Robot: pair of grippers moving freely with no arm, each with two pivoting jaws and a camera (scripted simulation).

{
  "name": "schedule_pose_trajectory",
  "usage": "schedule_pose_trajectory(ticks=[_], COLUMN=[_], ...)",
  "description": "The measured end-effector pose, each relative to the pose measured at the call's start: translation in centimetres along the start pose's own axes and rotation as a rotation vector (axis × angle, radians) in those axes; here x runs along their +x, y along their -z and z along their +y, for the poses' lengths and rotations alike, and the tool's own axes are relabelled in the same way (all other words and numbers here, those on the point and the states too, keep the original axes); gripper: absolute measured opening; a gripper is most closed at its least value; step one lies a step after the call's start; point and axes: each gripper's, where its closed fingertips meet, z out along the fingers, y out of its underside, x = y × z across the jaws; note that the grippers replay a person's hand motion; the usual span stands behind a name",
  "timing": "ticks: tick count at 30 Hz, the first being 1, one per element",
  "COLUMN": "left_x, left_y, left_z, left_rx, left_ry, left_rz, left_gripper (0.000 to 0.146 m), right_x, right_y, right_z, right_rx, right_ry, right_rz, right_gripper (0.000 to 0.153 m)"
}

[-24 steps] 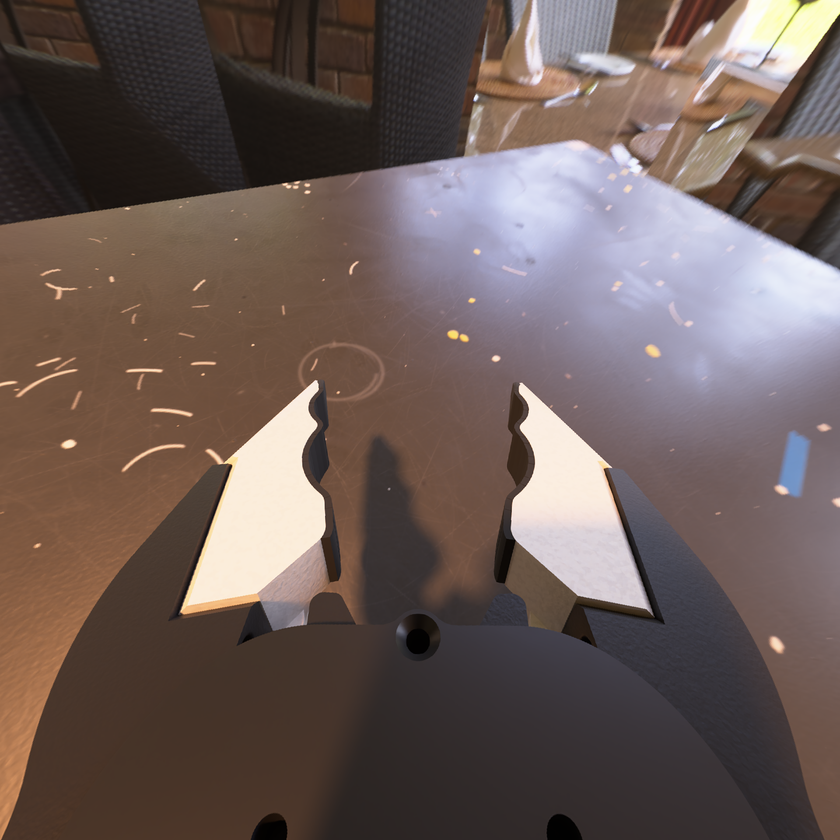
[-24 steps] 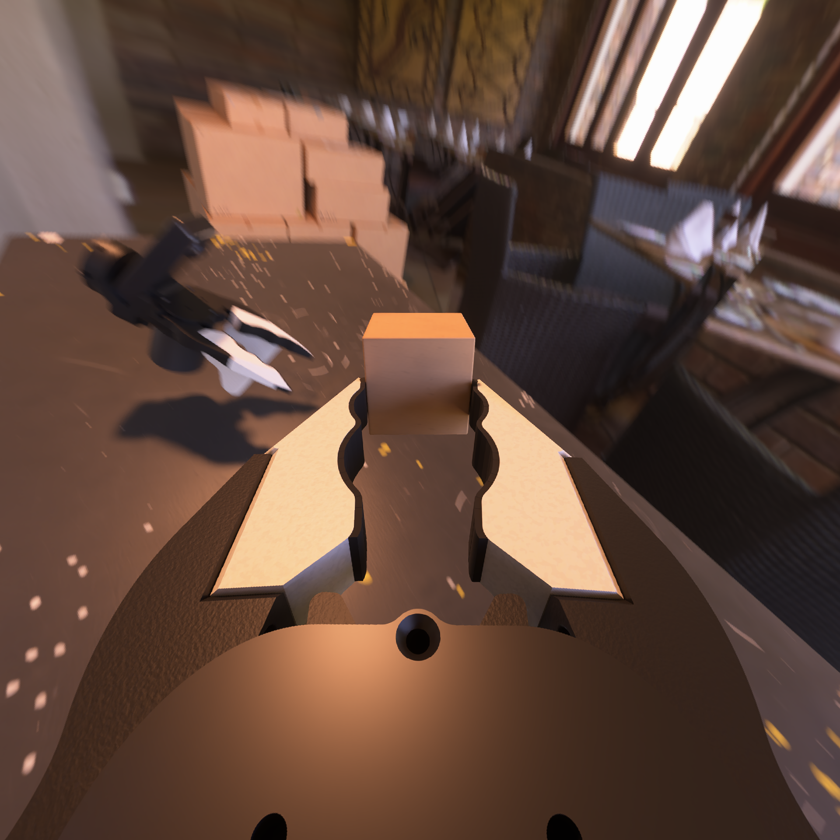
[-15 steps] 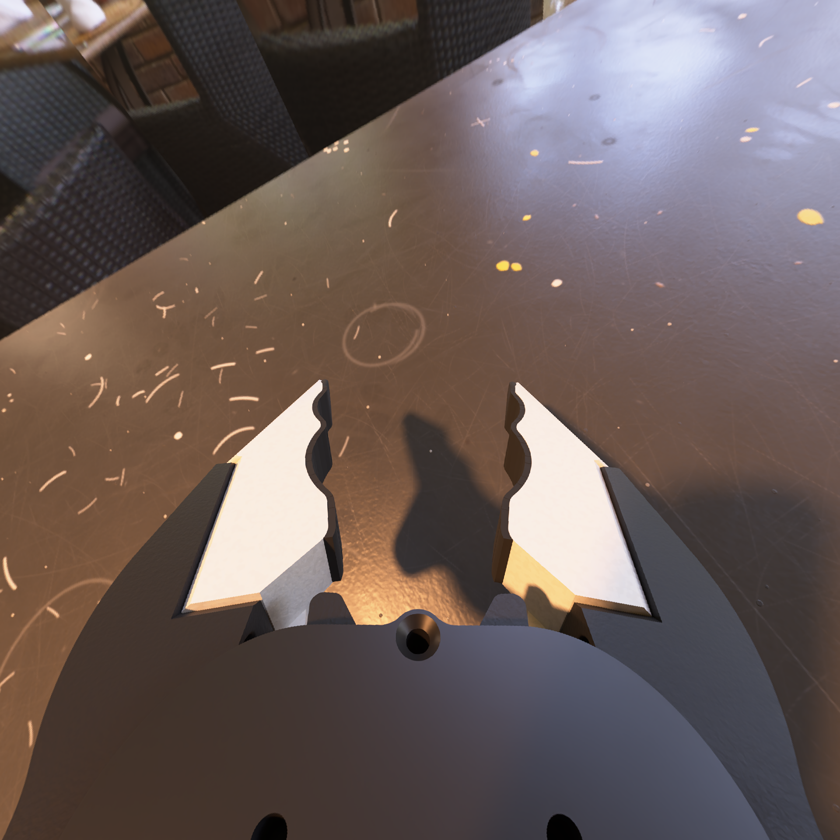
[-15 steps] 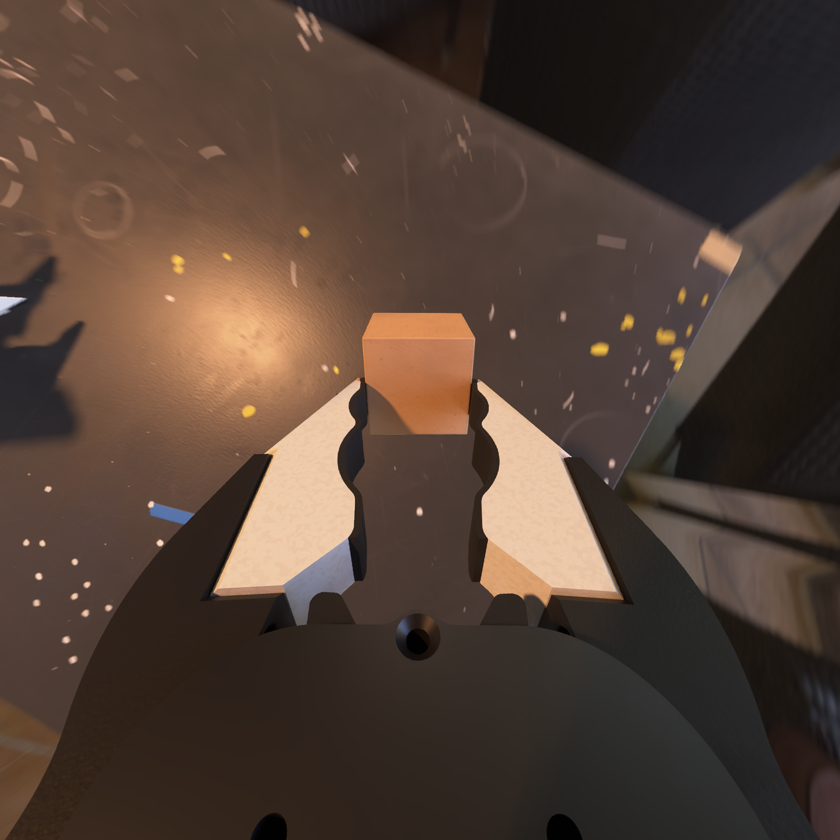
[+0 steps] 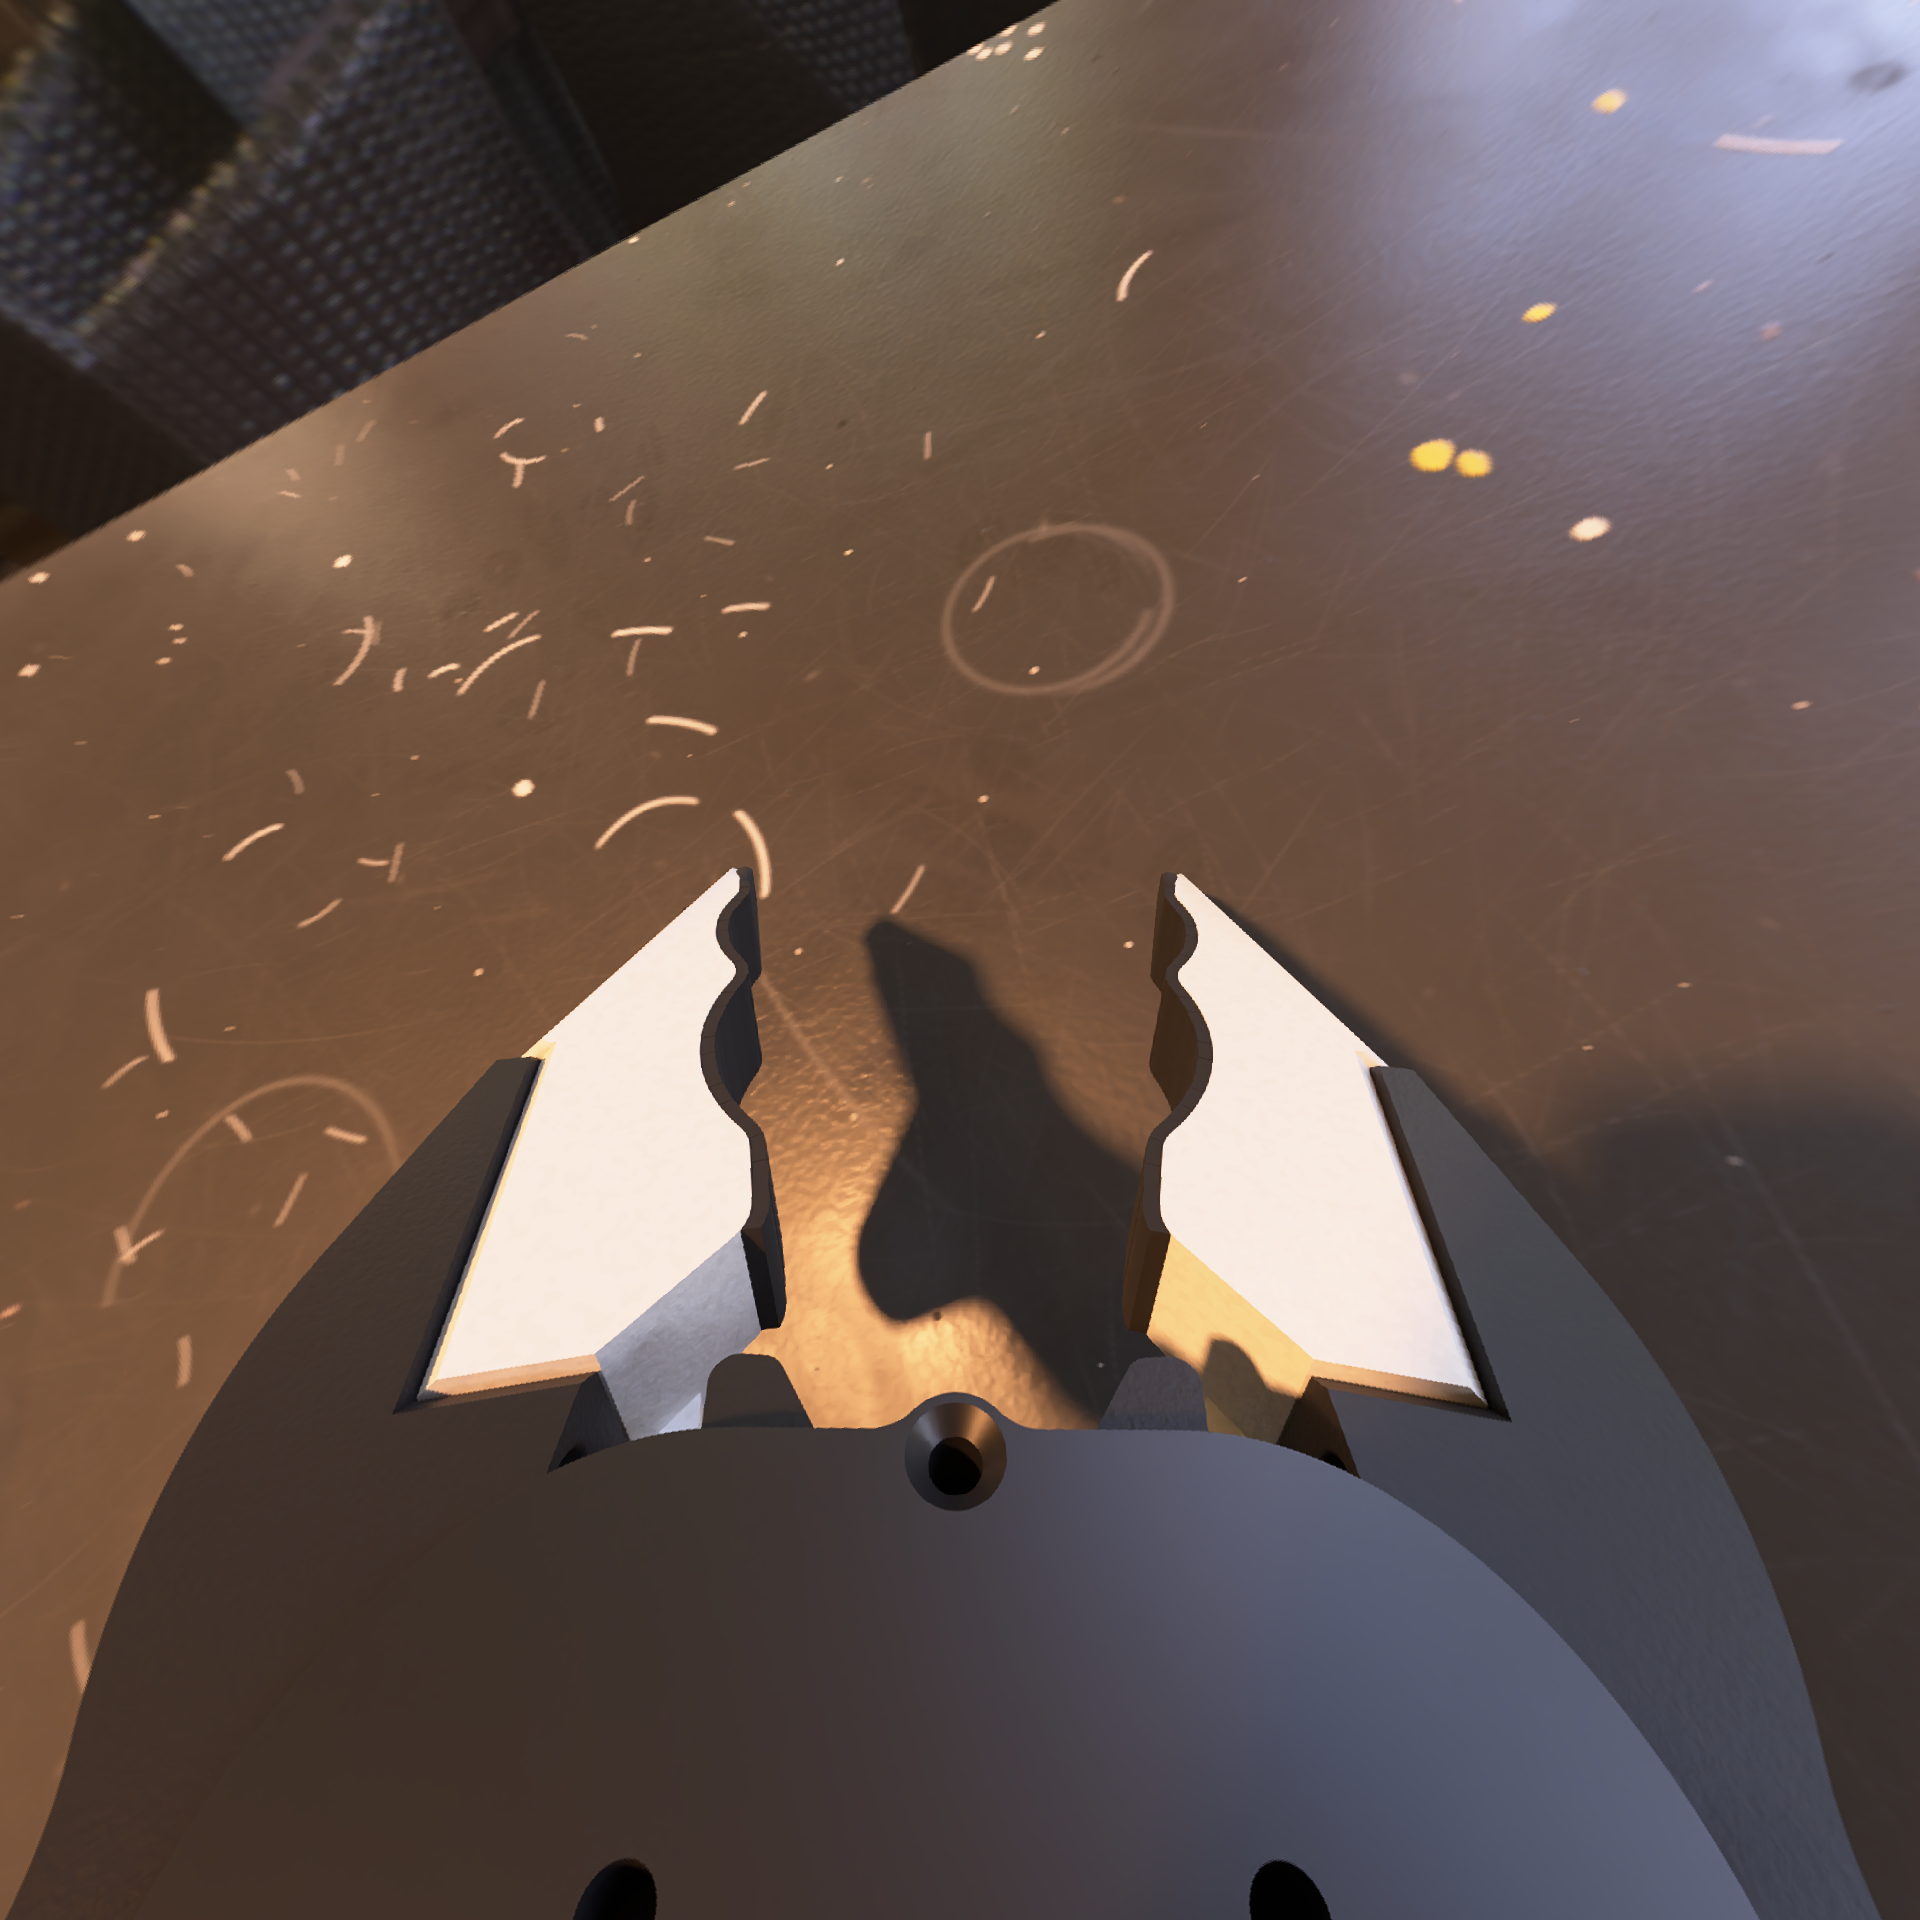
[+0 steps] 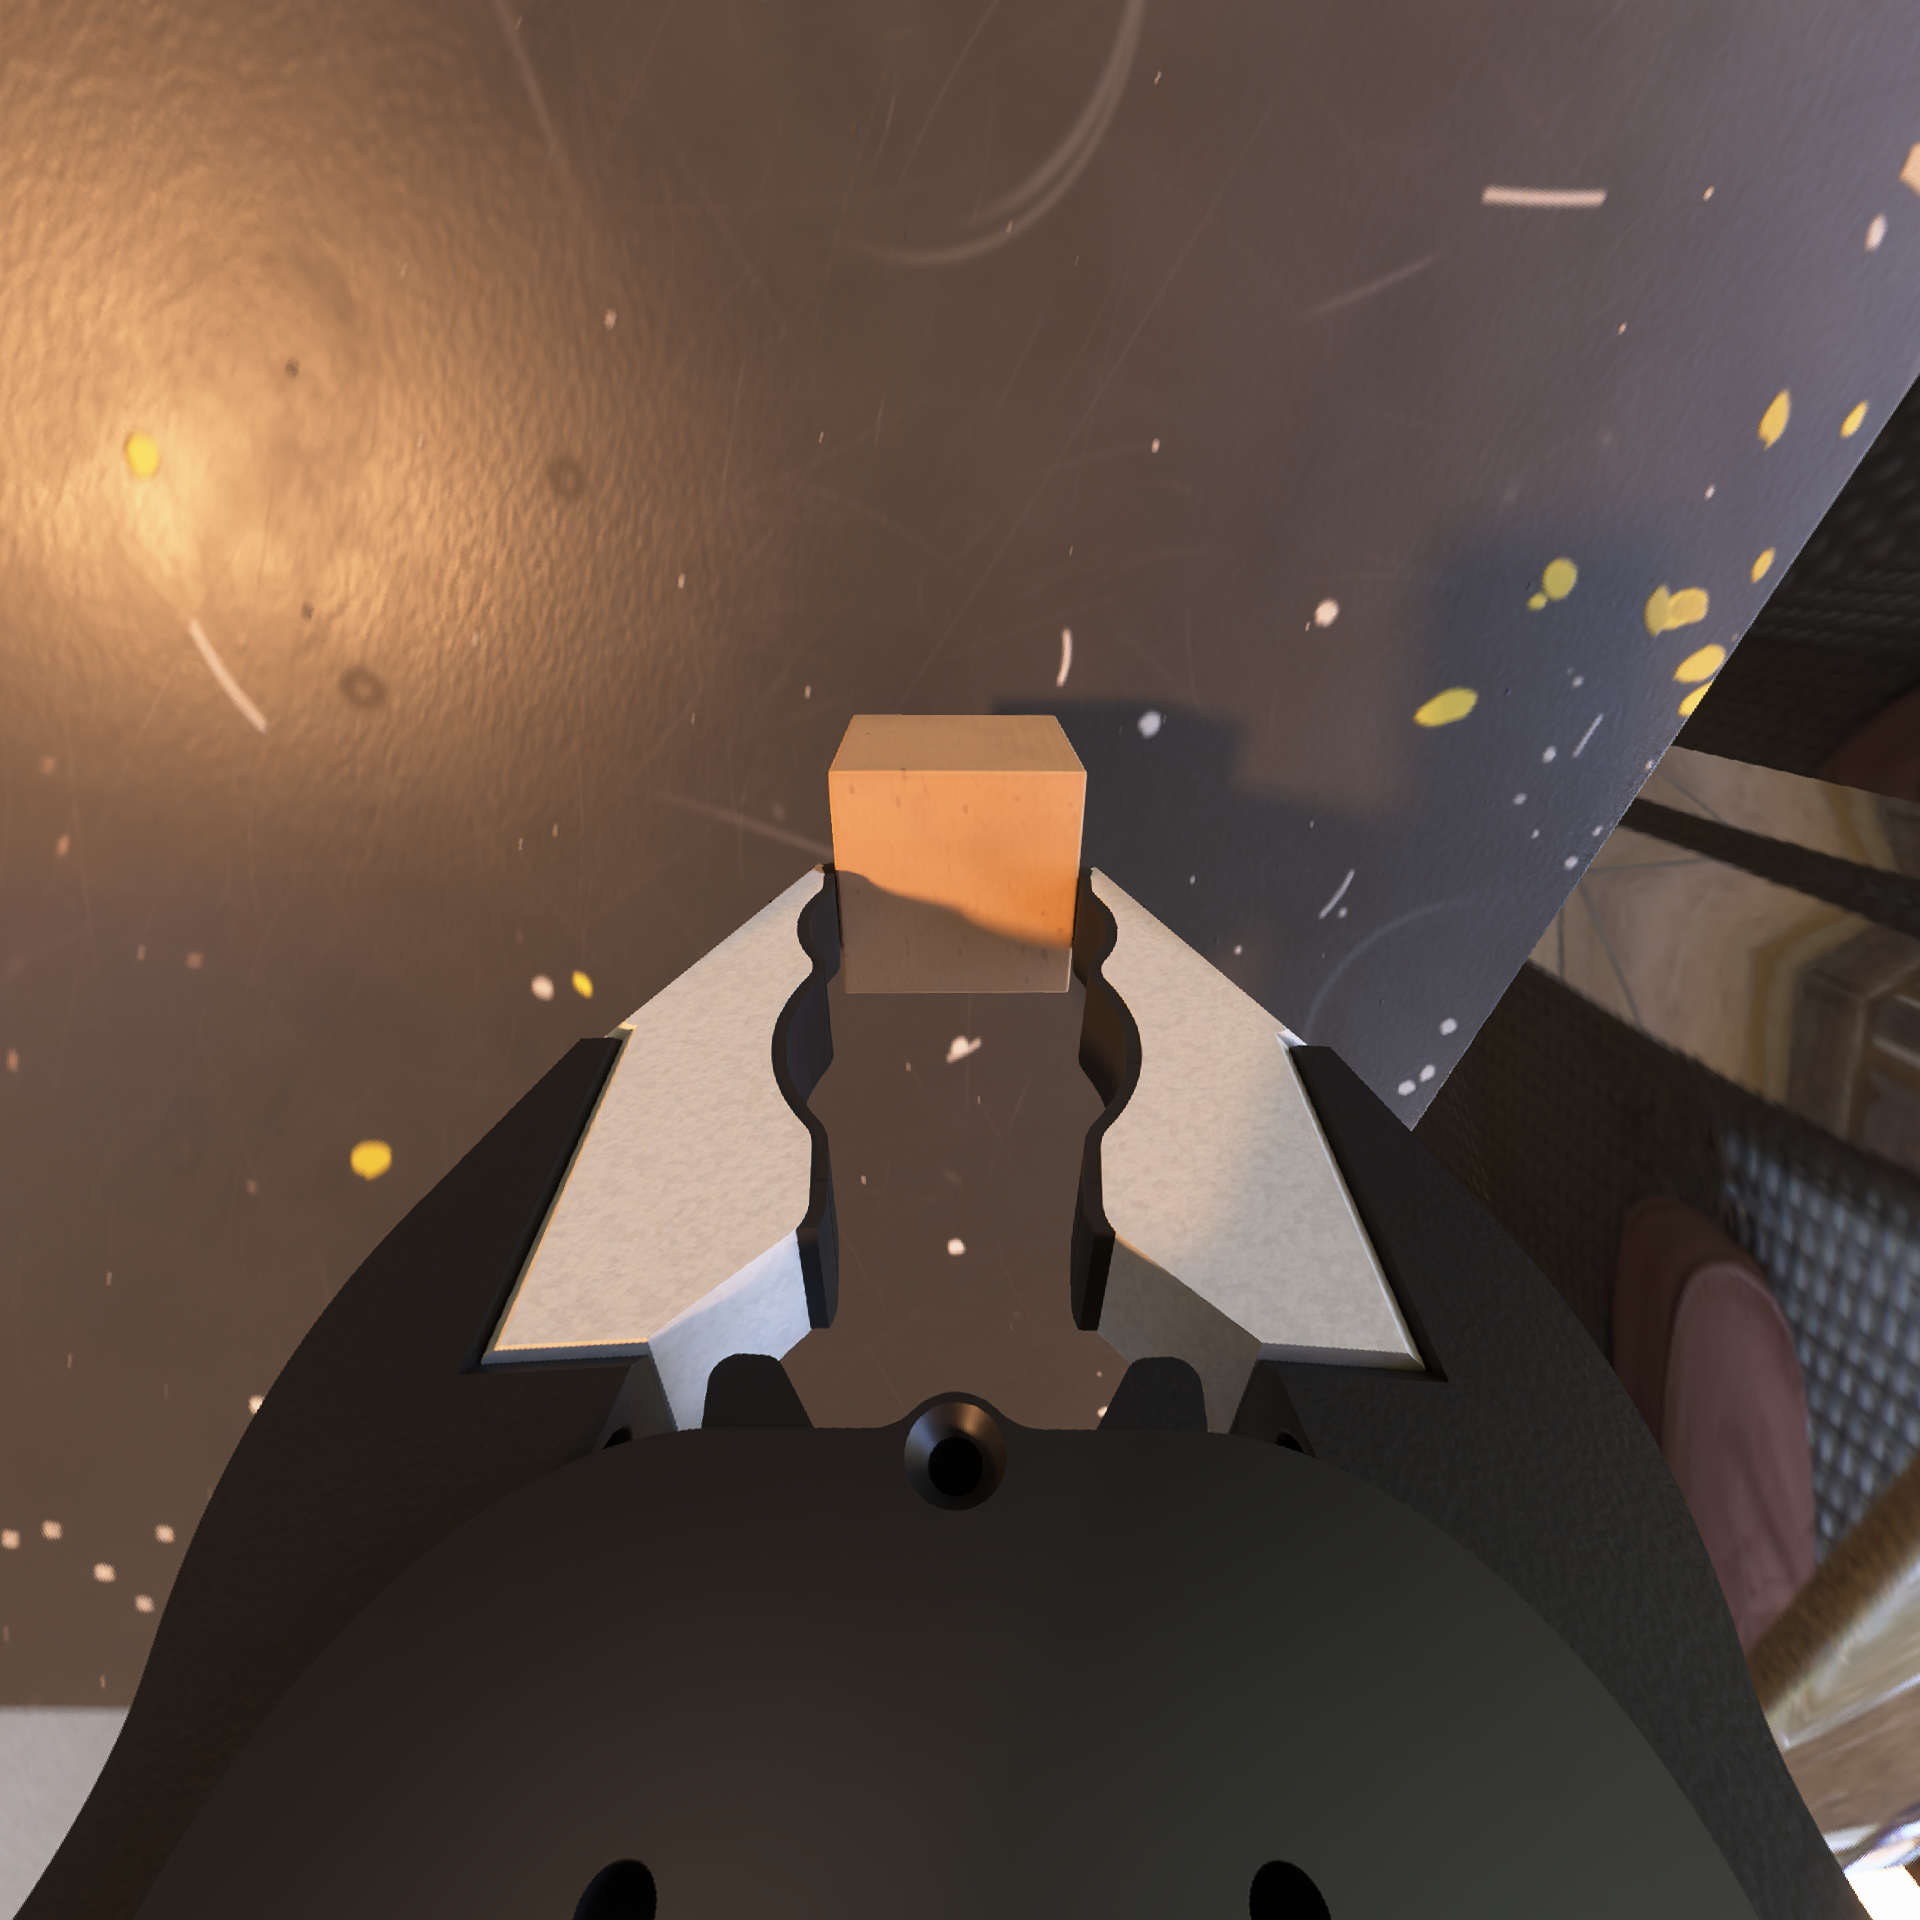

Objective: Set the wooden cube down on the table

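In the right wrist view my right gripper (image 6: 956,883) is shut on a light wooden cube (image 6: 958,852), held at the fingertips. It points down at the dark scratched table (image 6: 520,520), and the cube's shadow falls on the table just beyond it. Whether the cube touches the table I cannot tell. In the left wrist view my left gripper (image 5: 956,883) is open and empty, tilted down over the same table (image 5: 1351,831). Its own shadow lies between the fingers. The cube does not show in the left wrist view.
The table's right edge (image 6: 1662,810) runs diagonally close to the cube, with wicker seating (image 6: 1829,1299) beyond it. In the left wrist view the table's far edge (image 5: 520,301) and a dark wicker chair (image 5: 312,187) lie at the upper left.
Both grippers have pitched downward and come closer to the table. The right one still holds the cube. The left gripper no longer shows in the right wrist view.
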Motion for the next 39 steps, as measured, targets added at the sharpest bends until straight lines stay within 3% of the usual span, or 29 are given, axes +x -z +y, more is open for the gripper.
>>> schedule_pose_trajectory(ticks=[5, 13, 27, 31, 35, 39], left_x=[-0.6, -0.1, 0.0, -0.1, -0.2, -0.7], left_y=[-0.1, 0.0, -0.1, -0.1, 0.1, 0.2], left_z=[0.3, 0.1, 0.3, 0.2, 0.1, -0.1], left_rx=[-0.016, -0.007, -0.021, -0.016, -0.011, 0.001], left_ry=[-0.037, -0.038, -0.056, -0.048, -0.048, -0.020], left_rz=[-0.058, -0.039, -0.043, -0.040, -0.046, -0.046], left_gripper=[0.076, 0.076, 0.075, 0.075, 0.076, 0.076], right_x=[-0.8, -1.5, -1.6, -0.4, 1.1, -1.6], right_y=[-2.1, -4.4, -5.0, -3.1, 1.3, 7.4], right_z=[-2.2, -2.1, -2.0, -2.9, -4.1, -4.8], right_rx=[-0.008, -0.059, -0.043, 0.039, 0.212, 0.503], right_ry=[-0.078, -0.128, -0.120, -0.071, 0.002, 0.091], right_rz=[0.002, -0.037, -0.031, 0.037, 0.140, 0.136], right_gripper=[0.045, 0.045, 0.045, 0.068, 0.095, 0.098])
